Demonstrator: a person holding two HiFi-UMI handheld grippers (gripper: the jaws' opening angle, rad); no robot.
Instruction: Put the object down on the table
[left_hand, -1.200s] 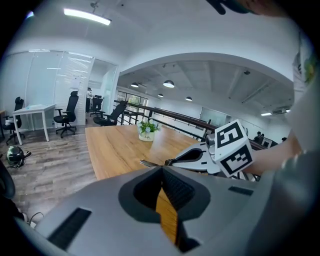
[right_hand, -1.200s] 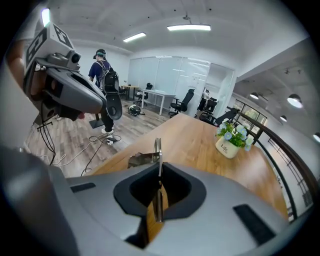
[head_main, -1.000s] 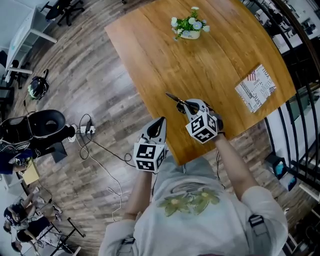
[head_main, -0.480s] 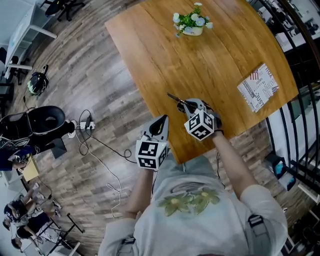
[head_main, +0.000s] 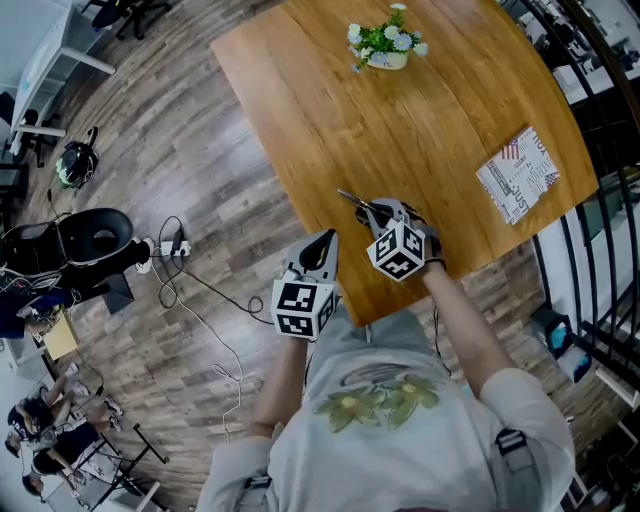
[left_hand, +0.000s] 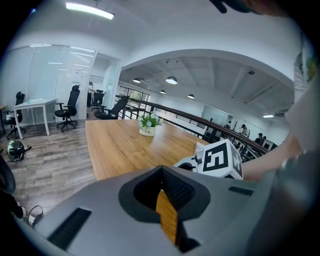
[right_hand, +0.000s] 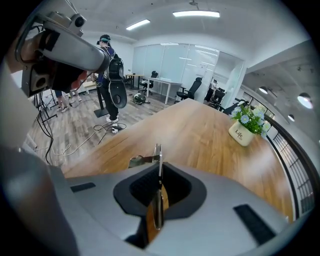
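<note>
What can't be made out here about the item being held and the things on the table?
The metal tool in the right claw: edge-on in the right gripper view, lower part covered by the claw; too small in the head view to name.
Whether it touches the table: no view settles it.
Print on the packet: too small in the head view.

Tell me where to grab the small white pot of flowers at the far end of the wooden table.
Grip the small white pot of flowers by its body, below the blooms, coming in level from the side. It stands upright, and the flowers spread over its rim, so a top approach would likely crush them.
</note>
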